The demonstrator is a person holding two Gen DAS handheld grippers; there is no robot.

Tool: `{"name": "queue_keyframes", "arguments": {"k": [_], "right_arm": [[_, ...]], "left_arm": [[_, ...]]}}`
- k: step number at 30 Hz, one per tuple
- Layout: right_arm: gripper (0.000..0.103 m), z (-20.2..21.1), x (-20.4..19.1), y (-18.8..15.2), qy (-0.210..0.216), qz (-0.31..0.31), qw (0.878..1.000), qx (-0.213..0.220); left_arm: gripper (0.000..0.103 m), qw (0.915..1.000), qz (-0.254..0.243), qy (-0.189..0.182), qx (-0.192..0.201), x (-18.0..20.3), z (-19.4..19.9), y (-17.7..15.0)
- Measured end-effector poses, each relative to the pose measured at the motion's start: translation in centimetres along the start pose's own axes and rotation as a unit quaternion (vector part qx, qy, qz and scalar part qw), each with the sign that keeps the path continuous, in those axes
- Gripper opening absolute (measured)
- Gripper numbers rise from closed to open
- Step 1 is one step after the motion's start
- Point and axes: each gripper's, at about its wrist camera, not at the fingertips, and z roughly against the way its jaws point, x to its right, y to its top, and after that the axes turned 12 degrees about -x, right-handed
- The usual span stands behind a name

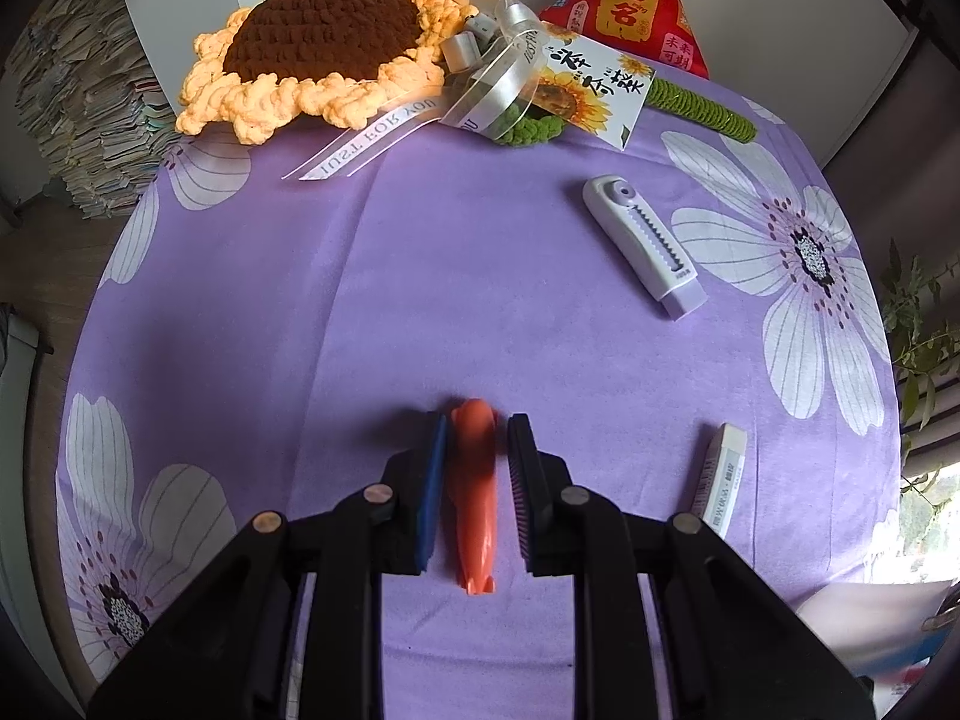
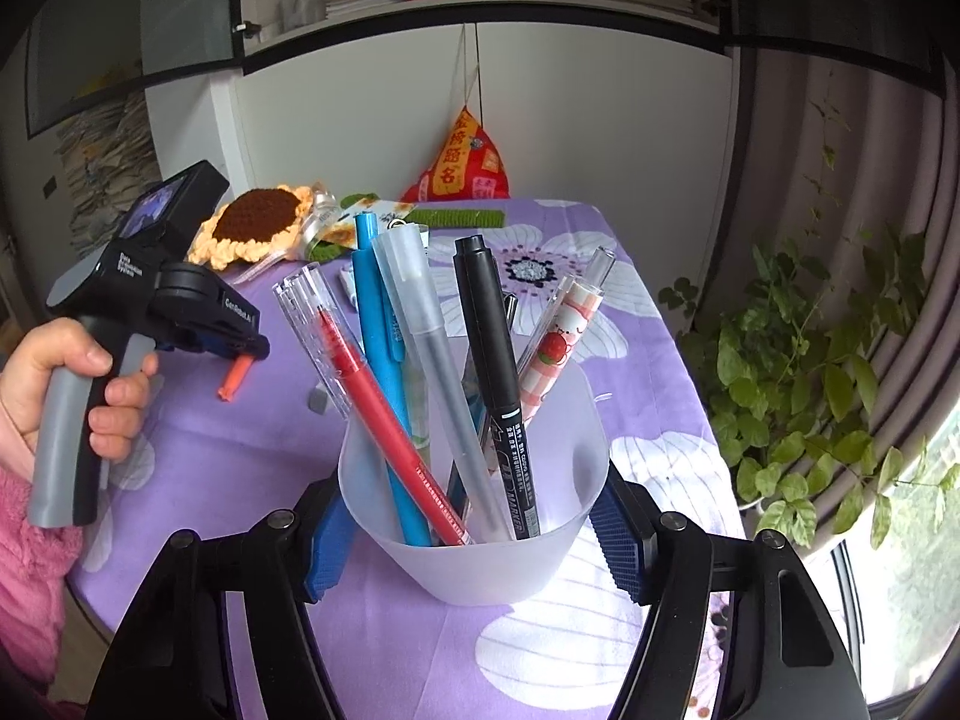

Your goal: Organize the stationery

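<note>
Left wrist: left gripper (image 1: 477, 441) clamped on orange pen (image 1: 475, 498) above the purple table (image 1: 360, 300); utility knife (image 1: 645, 243) at 1 o'clock, eraser (image 1: 720, 483) at 3. Right wrist: right gripper (image 2: 474, 525) clamped on translucent pen cup (image 2: 480, 564), pens upright inside.

We see a crocheted sunflower (image 1: 318, 54) at the counter's far edge, a red pouch (image 1: 636, 6) in its far right corner, and a leafy plant (image 2: 798, 372) beyond the right edge.

Left gripper (image 1: 477, 468) pitched steeply down, jaws narrow, gripped by a hand (image 2: 72, 396). Right gripper (image 2: 474, 516) angled down, jaws wide.
</note>
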Motion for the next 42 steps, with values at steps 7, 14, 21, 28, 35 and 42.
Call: {"name": "queue_keyframes", "arguments": {"k": [7, 14, 21, 28, 35, 42], "right_arm": [[0.070, -1.6, 0.1, 2.6, 0.001, -0.006, 1.000, 0.012], [0.071, -2.6, -0.1, 3.0, -0.004, 0.002, 1.000, 0.003], [0.071, -2.6, 0.3, 3.1, 0.003, -0.002, 1.000, -0.001], [0.071, -2.8, 0.6, 3.3, 0.008, 0.002, 1.000, -0.004], [0.071, -2.8, 0.5, 3.3, 0.010, 0.004, 1.000, -0.004], [0.071, -2.8, 0.3, 3.3, 0.008, 0.004, 1.000, -0.004]], "left_arm": [[0.018, 1.0000, 0.005, 0.008, 0.000, 0.0, -0.2, 0.6], [0.014, 0.9998, -0.002, 0.017, 0.006, 0.7, -0.4, 0.8], [0.013, 0.9999, 0.004, -0.006, 0.014, 0.3, 0.7, 0.0], [0.013, 0.9971, -0.010, -0.044, 0.061, 0.5, 5.2, -1.7], [0.011, 0.9879, -0.039, -0.097, 0.115, 1.7, 10.7, -4.0], [0.011, 0.9716, -0.098, -0.161, 0.143, 4.1, 15.2, -5.7]]}}
